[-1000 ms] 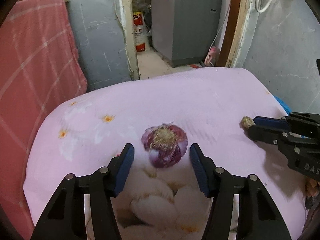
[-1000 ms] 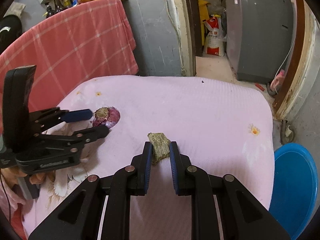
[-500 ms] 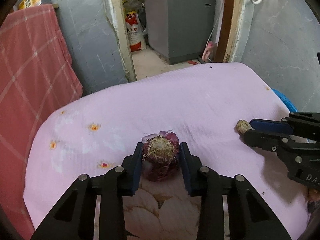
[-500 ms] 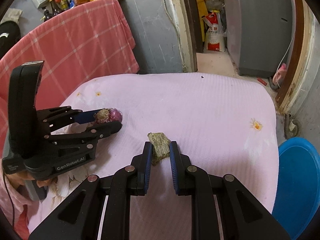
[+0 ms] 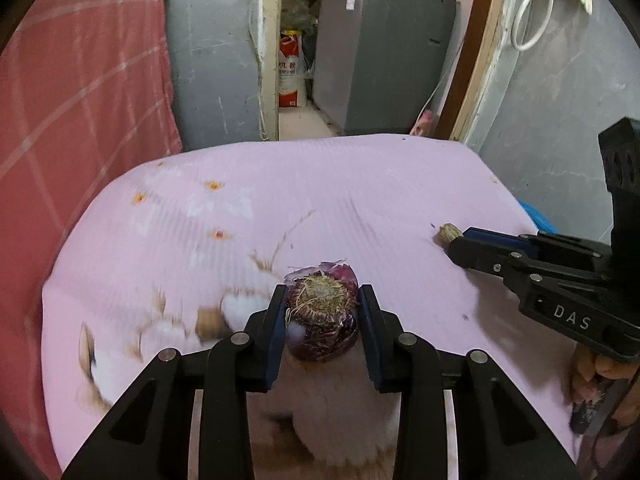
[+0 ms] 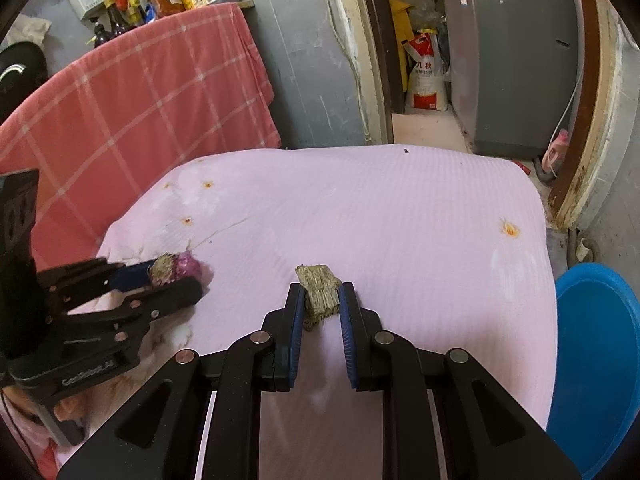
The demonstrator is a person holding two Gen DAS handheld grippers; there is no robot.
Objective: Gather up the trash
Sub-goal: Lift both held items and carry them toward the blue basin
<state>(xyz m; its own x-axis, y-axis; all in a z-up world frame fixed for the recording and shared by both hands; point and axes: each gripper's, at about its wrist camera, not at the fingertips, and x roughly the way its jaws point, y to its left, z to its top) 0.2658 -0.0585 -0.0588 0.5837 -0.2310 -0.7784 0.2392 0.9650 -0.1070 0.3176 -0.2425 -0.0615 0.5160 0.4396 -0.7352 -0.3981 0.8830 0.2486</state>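
Pink flowered cloth [image 6: 400, 216] covers the counter, taking up most of both views. No loose scraps show on it; a few dark specks only, too small to name.

Blue bin [image 6: 596, 360] sits low off the right edge of the counter, mouth open. What is in it I cannot tell. It looks like the likely drop point, though that is a judgement.

Your left tool [image 5: 322, 312] is clenched on the red onion end [image 5: 322, 312], rooty side facing the camera. Its jaws have just been closing and the pads now press both flanks. From the right wrist view the same piece [image 6: 176, 268] sits at the tip of that tool, at the left side of the counter; whether it is clear of the cloth I cannot tell.

Your right tool [image 6: 320, 300] is clamped on the brown-green stalk stub [image 6: 318, 292], pads tight on both sides, the stub poking out beyond the tips. In the left wrist view it shows as a small tan nub [image 5: 449, 233] at the tip of that tool, right side of the counter.

Progress, as judged: both visible pieces are grasped, none is in the bin. What is left for you is the carry across to the right and the release. The left piece has the longer trip.
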